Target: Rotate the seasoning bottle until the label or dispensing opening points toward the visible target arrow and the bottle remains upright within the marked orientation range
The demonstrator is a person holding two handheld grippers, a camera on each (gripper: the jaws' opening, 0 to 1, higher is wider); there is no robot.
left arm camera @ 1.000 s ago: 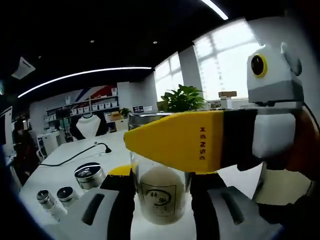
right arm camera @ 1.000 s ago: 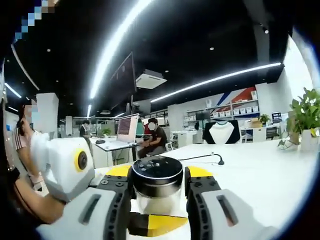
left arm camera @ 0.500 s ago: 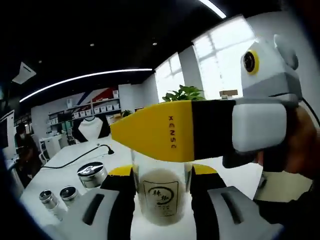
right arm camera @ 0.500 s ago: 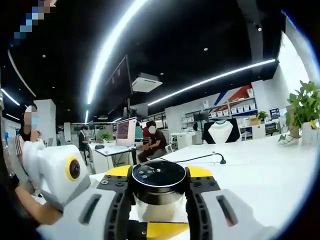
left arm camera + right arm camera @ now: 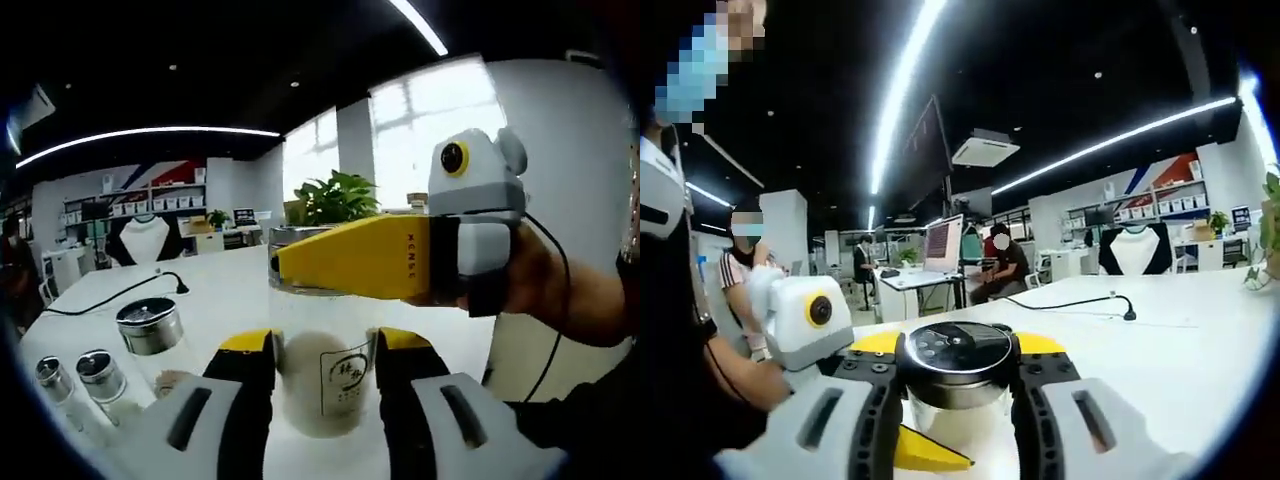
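The seasoning bottle (image 5: 322, 370) stands upright on the white table (image 5: 215, 300), caught between two tools at once, and the division of labour looks deliberate. In the left gripper view the left gripper (image 5: 322, 375) has its yellow-tipped jaws pressed against either side of the glass body low down, pinching it where the pale seasoning sits, with the printed label (image 5: 345, 380) facing back toward the camera, a little toward 3 o'clock of centre. The right gripper (image 5: 300, 262) reaches in from 3 o'clock, held in a hand (image 5: 545, 290), its yellow jaw laid across the bottle's top at lid height. In the right gripper view that same gripper (image 5: 957, 375) shows its jaws closed snugly on the dark perforated lid (image 5: 957, 348), one at 9 o'clock and one at 3 o'clock. My guess is the low grip steadies the body and keeps it from tipping while the upper grip turns the top, or the two work together to twist the whole bottle round. I can see no target arrow or marked range from here, so how near the label is to its heading I cannot tell. Off toward 8 o'clock in the left gripper view stand a squat metal-lidded jar (image 5: 148, 328) and two small shakers (image 5: 80, 378), well apart from the work. A black cable (image 5: 110, 297) trails across the table beyond them.
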